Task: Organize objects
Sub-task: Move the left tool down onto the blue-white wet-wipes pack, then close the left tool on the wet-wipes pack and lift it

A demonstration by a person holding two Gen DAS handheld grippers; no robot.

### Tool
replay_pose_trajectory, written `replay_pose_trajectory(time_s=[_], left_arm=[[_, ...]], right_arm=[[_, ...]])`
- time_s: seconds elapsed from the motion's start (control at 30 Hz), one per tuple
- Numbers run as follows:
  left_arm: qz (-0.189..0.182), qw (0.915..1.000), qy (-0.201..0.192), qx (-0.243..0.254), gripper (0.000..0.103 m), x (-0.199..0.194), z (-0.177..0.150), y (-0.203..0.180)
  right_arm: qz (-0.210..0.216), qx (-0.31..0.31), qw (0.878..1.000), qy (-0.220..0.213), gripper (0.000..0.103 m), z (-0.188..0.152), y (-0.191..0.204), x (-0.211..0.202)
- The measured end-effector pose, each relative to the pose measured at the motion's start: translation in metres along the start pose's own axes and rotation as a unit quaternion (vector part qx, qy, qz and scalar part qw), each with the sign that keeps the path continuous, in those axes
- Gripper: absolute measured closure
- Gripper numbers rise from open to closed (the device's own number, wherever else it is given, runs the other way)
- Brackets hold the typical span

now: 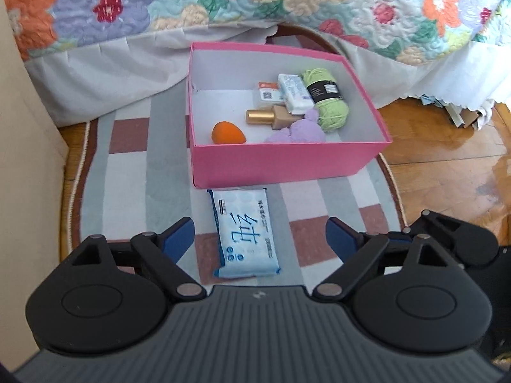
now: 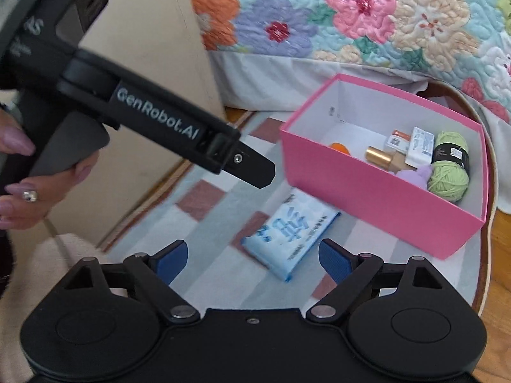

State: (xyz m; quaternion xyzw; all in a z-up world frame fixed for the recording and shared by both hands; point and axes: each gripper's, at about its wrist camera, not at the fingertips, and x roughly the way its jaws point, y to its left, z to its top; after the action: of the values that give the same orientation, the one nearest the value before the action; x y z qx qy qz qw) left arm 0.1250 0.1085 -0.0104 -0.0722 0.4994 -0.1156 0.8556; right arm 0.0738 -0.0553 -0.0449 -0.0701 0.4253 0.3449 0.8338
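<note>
Left wrist view: left gripper jaws spread, empty, above flat blue-white wet-wipe packet lying on checked rug just before pink cardboard box. Right gripper likewise released. Orange sponge half hidden by box wall.

Your left wrist camera looks down and forward, square-on to the pink box from close range, while your right wrist camera views it obliquely from further left, both sharing the box, the wipes pack on the rug, and the floral quilt.
</note>
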Motion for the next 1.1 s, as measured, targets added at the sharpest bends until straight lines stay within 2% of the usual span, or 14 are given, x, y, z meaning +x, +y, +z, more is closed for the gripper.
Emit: replay_pose_trajectory(time_s=[0.13, 0.2, 0.3, 0.43, 0.5, 0.57, 0.63, 0.67, 0.77, 0.9, 1.03, 1.1], left_arm=[[-0.016, 0.9994, 0.015, -0.026, 0.015, 0.038, -0.002, 0.013], [-0.009, 0.9985, 0.031, -0.044, 0.017, 0.053, -0.006, 0.019], [0.005, 0.9983, 0.035, -0.047, 0.017, 0.067, -0.011, 0.024], [-0.008, 0.9978, 0.021, -0.061, 0.021, 0.083, -0.018, 0.031], [-0.015, 0.9974, 0.030, -0.064, 0.033, 0.096, -0.021, 0.031], [0.002, 0.9973, 0.038, -0.062, 0.042, 0.107, -0.024, 0.029], [0.018, 0.9975, 0.039, -0.056, 0.046, 0.113, -0.027, 0.027], [0.018, 0.9975, 0.038, -0.058, 0.052, 0.115, -0.028, 0.027], [-0.016, 0.9956, 0.044, -0.082, 0.059, 0.118, -0.031, 0.031], [-0.049, 0.9918, 0.046, -0.109, 0.060, 0.117, -0.039, 0.032], [-0.117, 0.9767, 0.068, -0.167, 0.068, 0.119, -0.051, 0.037], [-0.131, 0.9726, 0.077, -0.175, 0.077, 0.121, -0.055, 0.035]], right_arm=[[-0.024, 0.005, 1.000, -0.014, 0.011, -0.008, -0.007, 0.033], [-0.045, 0.011, 0.999, -0.008, 0.011, -0.012, -0.012, 0.050], [-0.033, 0.038, 0.999, 0.010, 0.011, -0.017, -0.022, 0.067], [-0.029, 0.045, 0.998, 0.012, 0.011, -0.023, -0.026, 0.079], [-0.020, 0.051, 0.998, 0.016, 0.011, -0.025, -0.026, 0.086], [-0.008, 0.061, 0.998, 0.018, 0.011, -0.027, -0.025, 0.093], [-0.002, 0.069, 0.997, 0.020, 0.011, -0.029, -0.023, 0.099], [0.001, 0.073, 0.997, 0.021, 0.011, -0.030, -0.023, 0.103], [0.003, 0.084, 0.996, 0.028, 0.012, -0.031, -0.022, 0.110], [-0.004, 0.102, 0.994, 0.034, 0.010, -0.033, -0.024, 0.109], [-0.030, 0.117, 0.992, 0.039, 0.010, -0.039, -0.030, 0.097], [-0.037, 0.134, 0.989, 0.040, 0.010, -0.046, -0.037, 0.090]])
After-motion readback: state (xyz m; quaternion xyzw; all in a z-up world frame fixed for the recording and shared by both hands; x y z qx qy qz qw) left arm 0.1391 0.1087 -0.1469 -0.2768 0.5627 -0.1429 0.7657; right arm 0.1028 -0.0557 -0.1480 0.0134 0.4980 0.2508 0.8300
